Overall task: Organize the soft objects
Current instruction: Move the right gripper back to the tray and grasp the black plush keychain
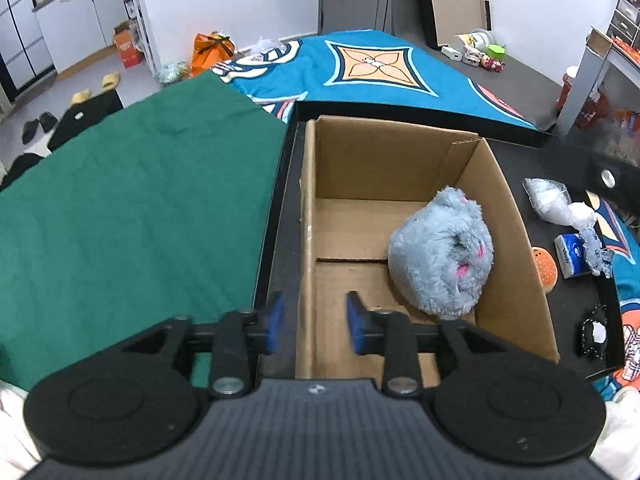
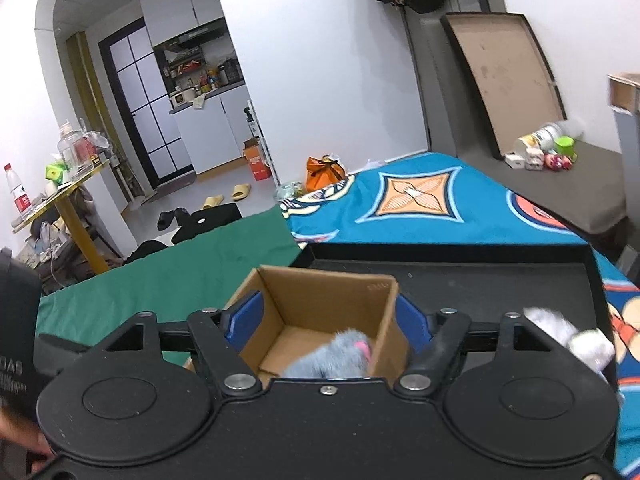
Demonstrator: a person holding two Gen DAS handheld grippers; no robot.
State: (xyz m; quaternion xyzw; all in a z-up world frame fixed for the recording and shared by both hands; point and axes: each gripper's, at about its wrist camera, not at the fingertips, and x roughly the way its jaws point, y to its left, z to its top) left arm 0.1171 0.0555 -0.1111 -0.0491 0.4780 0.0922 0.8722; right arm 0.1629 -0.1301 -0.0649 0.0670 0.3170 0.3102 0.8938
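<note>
An open cardboard box (image 1: 360, 168) stands on a black tray (image 1: 560, 312). Inside it, against the right wall, lies a grey plush toy (image 1: 444, 256) with pink marks. My left gripper (image 1: 314, 304) is open; its blue pads straddle the box's left wall without pressing on it. In the right wrist view the same box (image 2: 320, 300) and grey plush (image 2: 336, 354) lie just beyond my right gripper (image 2: 329, 312), which is open wide, with its blue fingers (image 2: 246, 318) to either side of the box and holding nothing. A white plush (image 2: 568, 336) lies on the tray at the right.
A green cloth (image 1: 140, 200) lies left of the tray and a teal patterned blanket (image 1: 380, 68) behind it. Right of the box sit a plastic bag (image 1: 552, 200), a tissue pack (image 1: 570, 256), a small grey plush (image 1: 596, 252) and an orange perforated piece (image 1: 544, 268).
</note>
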